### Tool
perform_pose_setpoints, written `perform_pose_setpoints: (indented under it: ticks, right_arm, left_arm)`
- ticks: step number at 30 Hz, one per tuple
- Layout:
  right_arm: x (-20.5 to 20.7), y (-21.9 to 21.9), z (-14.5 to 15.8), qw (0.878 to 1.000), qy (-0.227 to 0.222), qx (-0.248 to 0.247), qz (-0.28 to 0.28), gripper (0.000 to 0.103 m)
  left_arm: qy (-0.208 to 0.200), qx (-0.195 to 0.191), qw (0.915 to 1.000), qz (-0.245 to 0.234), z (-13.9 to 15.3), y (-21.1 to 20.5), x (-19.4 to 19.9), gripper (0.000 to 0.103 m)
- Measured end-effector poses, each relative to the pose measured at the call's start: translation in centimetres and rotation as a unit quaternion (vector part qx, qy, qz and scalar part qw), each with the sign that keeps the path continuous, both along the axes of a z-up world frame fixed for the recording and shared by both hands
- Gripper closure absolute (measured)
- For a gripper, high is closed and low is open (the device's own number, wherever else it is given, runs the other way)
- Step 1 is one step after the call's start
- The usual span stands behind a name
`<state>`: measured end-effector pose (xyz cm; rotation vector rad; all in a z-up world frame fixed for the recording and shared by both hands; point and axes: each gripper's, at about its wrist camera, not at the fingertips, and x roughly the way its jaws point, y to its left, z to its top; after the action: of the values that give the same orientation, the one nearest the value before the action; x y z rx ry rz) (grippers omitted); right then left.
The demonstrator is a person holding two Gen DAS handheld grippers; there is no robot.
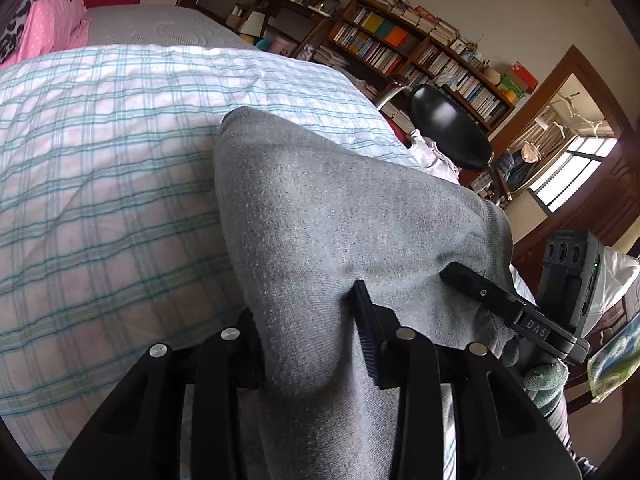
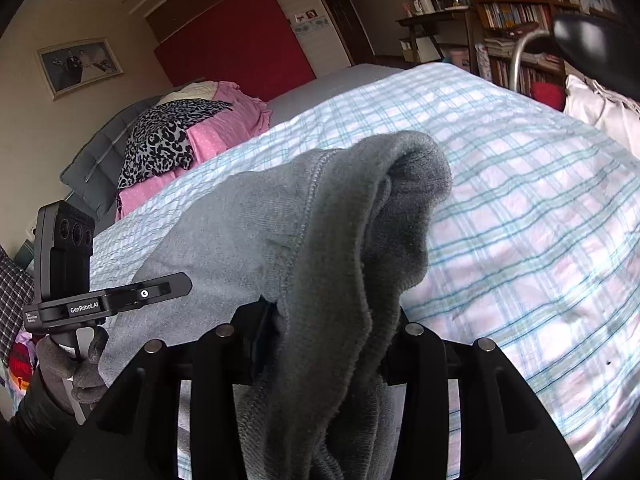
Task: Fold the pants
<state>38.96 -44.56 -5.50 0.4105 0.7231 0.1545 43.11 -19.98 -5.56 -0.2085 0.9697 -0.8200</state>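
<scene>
Pants (image 1: 320, 216) on bedspread (image 1: 100, 160); bookshelf (image 1: 420, 52) behind.

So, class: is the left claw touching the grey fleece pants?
Touching. The left wrist view shows the left claw with the grey fleece pants bunched between its fingers, cloth pressed against the ribbed pad.

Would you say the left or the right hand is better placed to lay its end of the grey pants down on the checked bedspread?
Probably the left: the grey pants hang smooth through the left gripper, while the right gripper holds a bunched, rolled-over edge. Both hang over the checked bedspread.
</scene>
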Motion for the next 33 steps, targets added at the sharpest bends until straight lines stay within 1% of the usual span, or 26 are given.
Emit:
perform_pose_setpoints:
  ticks: [1, 2, 3, 4, 5, 7, 9, 12, 15, 17, 20, 23, 26, 30, 33]
  right_arm:
    - [0.1, -0.4, -0.2, 1.000, 0.004, 0.011, -0.003, 0.052]
    - [-0.1, -0.7, -0.3, 1.000, 0.003, 0.016, -0.007, 0.042]
    - [-0.1, -0.9, -0.3, 1.000, 0.003, 0.012, -0.014, 0.037]
    - [-0.3, -0.9, -0.3, 1.000, 0.003, 0.004, -0.021, 0.034]
    - [-0.4, -0.9, -0.3, 1.000, 0.001, -0.001, -0.024, 0.034]
    - [-0.9, -0.6, -0.2, 0.999, -0.004, -0.011, -0.032, 0.033]
    - [-1.8, -0.6, 0.1, 0.999, -0.015, -0.013, -0.042, 0.032]
    - [-3.1, -1.2, 0.4, 0.998, -0.033, -0.003, -0.052, 0.030]
    - [-3.8, -1.1, 0.7, 0.997, -0.042, 0.003, -0.057, 0.030]
    - [-4.7, -1.0, 1.0, 0.997, -0.048, -0.004, -0.062, 0.030]
    - [-6.3, -0.8, 1.4, 0.996, -0.065, -0.004, -0.063, 0.030]
    - [-8.1, -0.5, 1.5, 0.995, -0.072, 0.001, -0.067, 0.029]
    - [-9.3, -0.1, 1.3, 0.995, -0.069, -0.004, -0.072, 0.029]
    - [-10.1, 0.7, 0.5, 0.993, -0.041, -0.043, -0.099, 0.029]
    - [-10.2, 1.1, 0.0, 0.991, -0.018, -0.066, -0.117, 0.029]
  left_arm:
    - [0.000, 0.000, 1.0000, 0.004, -0.5, 0.2, 0.1, 0.050]
    - [0.001, 0.001, 1.0000, 0.008, -1.0, 0.3, 0.2, 0.041]
    - [0.005, 0.001, 0.9999, 0.013, -1.4, 0.6, 0.2, 0.037]
    - [0.012, -0.008, 0.9998, 0.015, -1.8, 1.0, 0.1, 0.035]
    - [0.017, -0.015, 0.9996, 0.014, -1.9, 1.3, 0.0, 0.035]
    - [0.020, -0.013, 0.9996, 0.012, -1.8, 1.8, -0.2, 0.034]
    - [0.007, 0.004, 0.9998, 0.017, -1.2, 2.3, -1.0, 0.033]
    - [-0.018, 0.033, 0.9990, 0.023, -0.1, 2.8, -2.1, 0.033]
    - [-0.029, 0.044, 0.9985, 0.018, 0.9, 2.9, -3.5, 0.033]
    - [-0.041, 0.054, 0.9976, 0.012, 1.4, 2.6, -4.8, 0.033]
    - [-0.071, 0.084, 0.9939, 0.003, 2.0, 1.9, -6.8, 0.033]
    - [-0.101, 0.115, 0.9883, 0.001, 2.1, 0.7, -8.3, 0.033]
    - [-0.113, 0.130, 0.9851, 0.003, 1.7, 0.1, -8.8, 0.033]
    - [-0.122, 0.140, 0.9826, 0.009, 1.3, -0.2, -9.2, 0.033]
    - [-0.137, 0.153, 0.9786, 0.008, 1.1, -0.5, -9.5, 0.033]
